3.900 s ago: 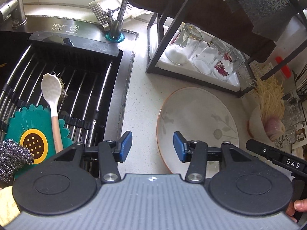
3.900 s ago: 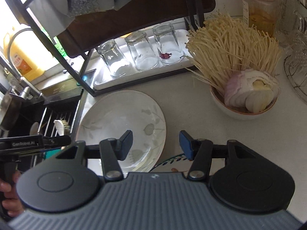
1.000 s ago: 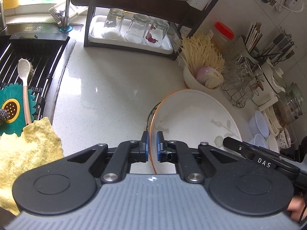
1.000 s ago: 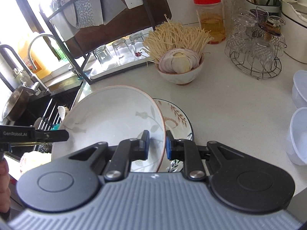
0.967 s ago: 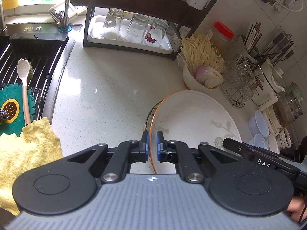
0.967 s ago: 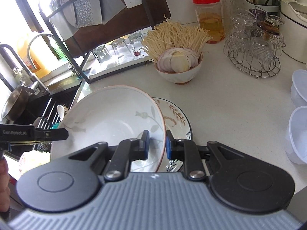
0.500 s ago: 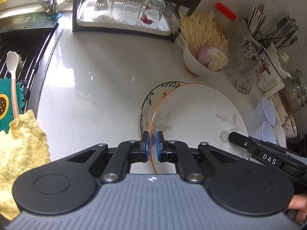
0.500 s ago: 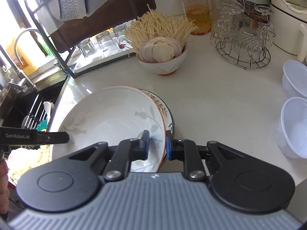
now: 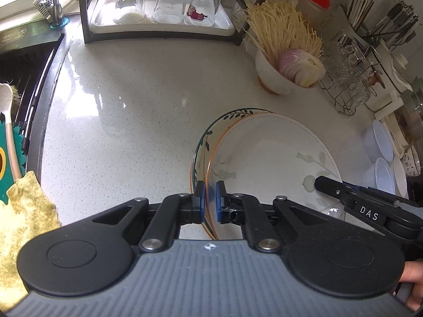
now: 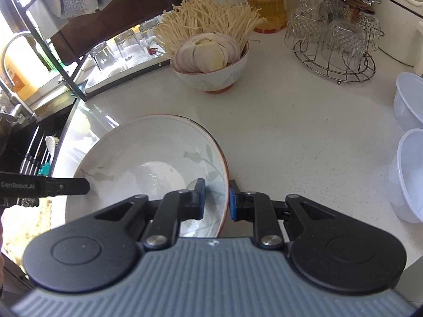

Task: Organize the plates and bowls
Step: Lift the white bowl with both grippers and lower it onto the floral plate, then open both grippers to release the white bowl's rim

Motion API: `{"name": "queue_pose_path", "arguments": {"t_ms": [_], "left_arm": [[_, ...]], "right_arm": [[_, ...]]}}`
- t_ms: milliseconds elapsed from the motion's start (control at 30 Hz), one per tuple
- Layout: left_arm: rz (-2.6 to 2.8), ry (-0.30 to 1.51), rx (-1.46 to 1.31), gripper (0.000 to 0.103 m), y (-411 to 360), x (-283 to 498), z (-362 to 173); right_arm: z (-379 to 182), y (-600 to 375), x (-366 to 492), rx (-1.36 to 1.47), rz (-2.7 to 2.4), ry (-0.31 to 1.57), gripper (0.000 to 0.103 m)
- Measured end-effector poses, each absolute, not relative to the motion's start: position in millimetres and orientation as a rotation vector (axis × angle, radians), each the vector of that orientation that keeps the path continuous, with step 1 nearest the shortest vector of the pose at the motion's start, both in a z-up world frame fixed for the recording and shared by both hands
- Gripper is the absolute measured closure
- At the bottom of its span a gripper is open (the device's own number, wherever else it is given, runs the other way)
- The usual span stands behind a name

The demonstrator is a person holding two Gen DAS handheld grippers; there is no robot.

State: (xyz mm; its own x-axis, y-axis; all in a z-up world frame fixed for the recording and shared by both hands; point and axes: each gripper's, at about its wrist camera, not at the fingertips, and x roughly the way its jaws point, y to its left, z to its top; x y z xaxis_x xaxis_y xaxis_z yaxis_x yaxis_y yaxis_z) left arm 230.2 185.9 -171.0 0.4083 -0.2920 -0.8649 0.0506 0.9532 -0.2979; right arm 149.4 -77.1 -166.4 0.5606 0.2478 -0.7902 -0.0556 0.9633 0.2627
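A large white plate with a leaf print and orange rim (image 9: pixel 269 158) (image 10: pixel 148 163) is held between both grippers. My left gripper (image 9: pixel 209 202) is shut on its left rim. My right gripper (image 10: pixel 216 199) straddles its right rim; its jaws stand a little wider than before, and I cannot tell whether they still clamp. Under it lies a second plate with a dark leaf border (image 9: pixel 211 132), only its left edge showing; in the right wrist view it is almost hidden.
A bowl of onion slices and enoki mushrooms (image 9: pixel 285 71) (image 10: pixel 211 60) stands behind. A rack with upturned glasses (image 9: pixel 164 8) is at the back, a wire stand of crystal glasses (image 10: pixel 333 45) at the right, plastic bowls (image 10: pixel 409 158) far right, the sink (image 9: pixel 15 105) left.
The held plate has come down over the leaf-bordered plate, which is now nearly covered. The right gripper's jaws stand a little wider apart than half a second ago.
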Motion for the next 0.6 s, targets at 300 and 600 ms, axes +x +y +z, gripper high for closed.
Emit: {"name": "queue_pose_path", "arguments": {"t_ms": [300,600], "left_arm": [[-0.221,1.189,-0.218,0.091,180.6,248.3,-173.5],[-0.191,1.176,-0.248,0.058,182.4,253.8,-157.0]], "right_arm": [[-170.2,-77.5,156.8,0.211,0.175,0.967,0.081],[-165.3,-88.6,158.2,0.253,0.185,0.981,0.081]]}}
